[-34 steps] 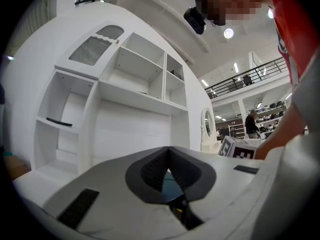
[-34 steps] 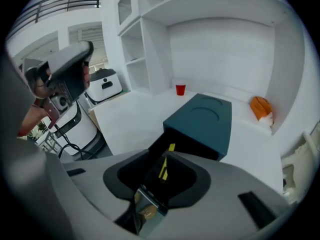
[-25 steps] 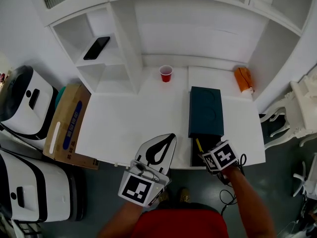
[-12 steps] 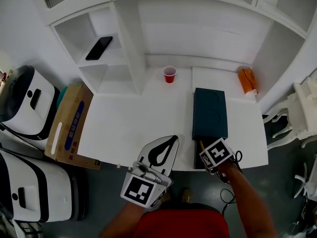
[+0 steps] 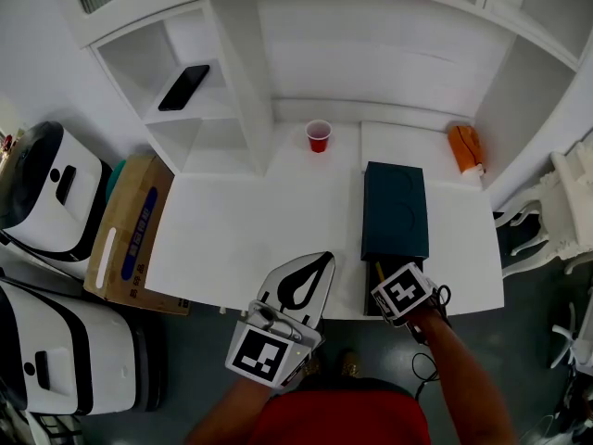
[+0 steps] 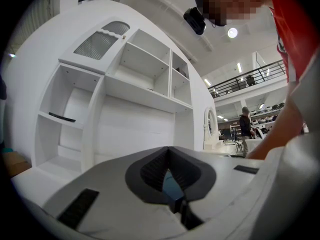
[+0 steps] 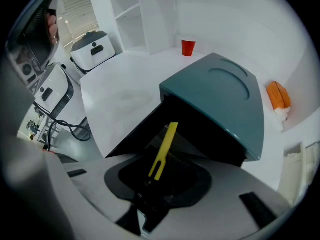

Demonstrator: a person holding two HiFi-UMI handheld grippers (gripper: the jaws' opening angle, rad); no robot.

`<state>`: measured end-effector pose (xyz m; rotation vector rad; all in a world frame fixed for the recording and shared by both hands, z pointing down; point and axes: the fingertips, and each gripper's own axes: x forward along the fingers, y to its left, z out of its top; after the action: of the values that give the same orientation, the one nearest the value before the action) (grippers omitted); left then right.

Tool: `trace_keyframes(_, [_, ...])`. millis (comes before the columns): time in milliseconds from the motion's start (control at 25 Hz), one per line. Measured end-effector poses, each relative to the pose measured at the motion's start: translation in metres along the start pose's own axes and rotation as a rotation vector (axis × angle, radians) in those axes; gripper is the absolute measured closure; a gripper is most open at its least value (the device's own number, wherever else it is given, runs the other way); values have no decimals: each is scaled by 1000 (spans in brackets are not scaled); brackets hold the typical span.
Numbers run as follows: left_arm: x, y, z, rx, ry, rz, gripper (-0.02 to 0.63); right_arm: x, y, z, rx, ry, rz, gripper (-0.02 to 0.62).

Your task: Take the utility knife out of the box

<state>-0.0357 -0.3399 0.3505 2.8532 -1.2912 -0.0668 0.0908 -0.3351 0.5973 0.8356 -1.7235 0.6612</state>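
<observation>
A dark teal box (image 5: pixel 396 209) lies on the white table (image 5: pixel 241 230), its black open end facing the near edge. In that opening lies the yellow utility knife (image 5: pixel 378 273), slanting up toward the lid. My right gripper (image 5: pixel 387 284) points steeply down into the opening. Its jaws are closing, and in the right gripper view the knife (image 7: pixel 164 149) stands between them at the right gripper (image 7: pixel 151 183), under the box (image 7: pixel 220 101); I see no pad pressing on it. My left gripper (image 5: pixel 320 260) hovers level at the table's near edge, shut and empty, also seen as the left gripper (image 6: pixel 171 178).
At the back of the table stand a red cup (image 5: pixel 319 136) and an orange object (image 5: pixel 466 148). A black phone (image 5: pixel 182 88) lies on a shelf at left. A cardboard box (image 5: pixel 130 233) and white appliances (image 5: pixel 46 188) stand on the floor at left, a white chair (image 5: pixel 556 207) at right.
My right gripper has sunk a little toward the knife in the box's open end. The left gripper has stayed where it was.
</observation>
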Motion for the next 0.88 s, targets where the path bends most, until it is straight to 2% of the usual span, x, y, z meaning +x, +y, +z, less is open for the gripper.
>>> trace_keyframes(80, [0,0,-1,-2,3,-1,598,-1,-2,2,0,-21,-9,489])
trace_keyframes(160, [1,0,1,8,-13,-2,598,-1,1,0,3,-21,-2,515])
trace_keyframes(600, [-2,-2,1,13,-10,2,598,-10,-2,-4,37,-36,16,520])
trace_keyframes(880, [-1,-9,3,19,-7,-10,598,-46,-5,-3,83,-149,43,520])
